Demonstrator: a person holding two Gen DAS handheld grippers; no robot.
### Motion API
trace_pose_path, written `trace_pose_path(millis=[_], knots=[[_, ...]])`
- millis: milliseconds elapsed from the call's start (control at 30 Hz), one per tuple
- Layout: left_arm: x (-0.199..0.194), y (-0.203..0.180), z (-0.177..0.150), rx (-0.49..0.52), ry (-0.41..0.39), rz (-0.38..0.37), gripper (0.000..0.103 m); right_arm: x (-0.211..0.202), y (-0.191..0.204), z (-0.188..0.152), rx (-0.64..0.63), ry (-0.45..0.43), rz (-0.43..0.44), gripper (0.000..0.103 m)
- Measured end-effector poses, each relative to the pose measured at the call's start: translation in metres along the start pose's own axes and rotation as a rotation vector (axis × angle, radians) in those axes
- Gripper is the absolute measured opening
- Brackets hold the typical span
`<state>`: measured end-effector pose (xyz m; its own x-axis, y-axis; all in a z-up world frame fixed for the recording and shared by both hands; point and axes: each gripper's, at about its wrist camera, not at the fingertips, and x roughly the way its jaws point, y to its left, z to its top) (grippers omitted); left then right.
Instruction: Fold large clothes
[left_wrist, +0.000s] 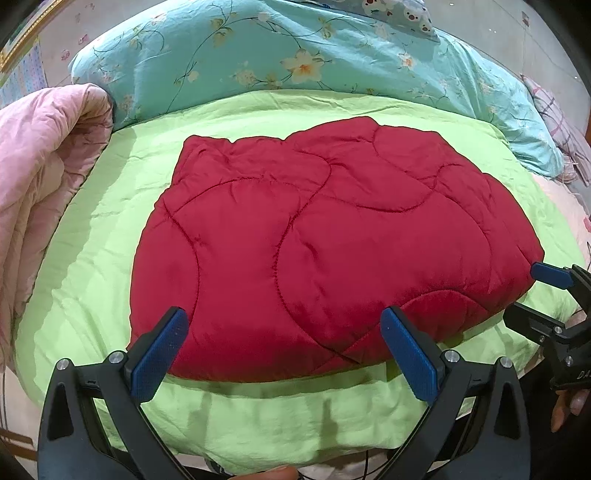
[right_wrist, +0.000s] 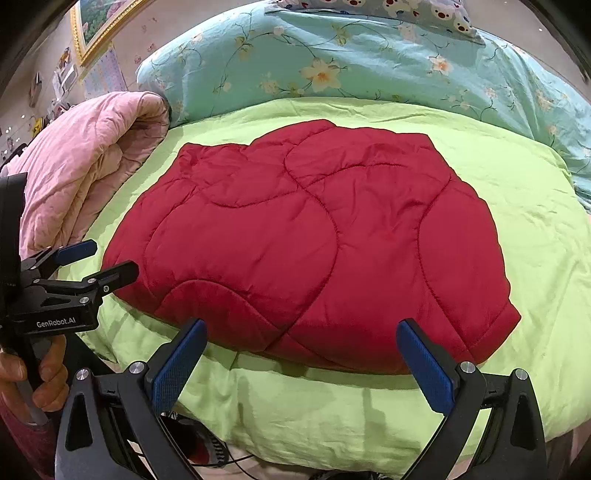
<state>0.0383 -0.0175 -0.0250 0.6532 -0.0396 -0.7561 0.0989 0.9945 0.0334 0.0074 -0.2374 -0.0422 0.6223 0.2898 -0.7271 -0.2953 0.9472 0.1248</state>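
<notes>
Two claws are hovering at the bed's near edge; a pink quilt (left_wrist: 44, 177) is lying rolled at far left; the left claw (left_wrist: 284, 350) is gaping wide, holding nothing. A folded red jacket (left_wrist: 332, 236) is resting on the green sheet (left_wrist: 110, 221); the right claw (right_wrist: 301, 363) is also spreading wide, gripping nothing.

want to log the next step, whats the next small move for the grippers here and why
Probably ease both forward onto the red quilted garment's near edge: left gripper and right gripper are open, empty, just short of it on the green sheet.
</notes>
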Motion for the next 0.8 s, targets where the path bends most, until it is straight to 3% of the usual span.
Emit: trace_pose_path(millis=[800], knots=[[-0.0004, 0.0019, 0.0025, -0.02, -0.01, -0.011, 0.103, -0.0015, 0.0027, 0.0056, -0.01, -0.011, 0.001, 0.103]])
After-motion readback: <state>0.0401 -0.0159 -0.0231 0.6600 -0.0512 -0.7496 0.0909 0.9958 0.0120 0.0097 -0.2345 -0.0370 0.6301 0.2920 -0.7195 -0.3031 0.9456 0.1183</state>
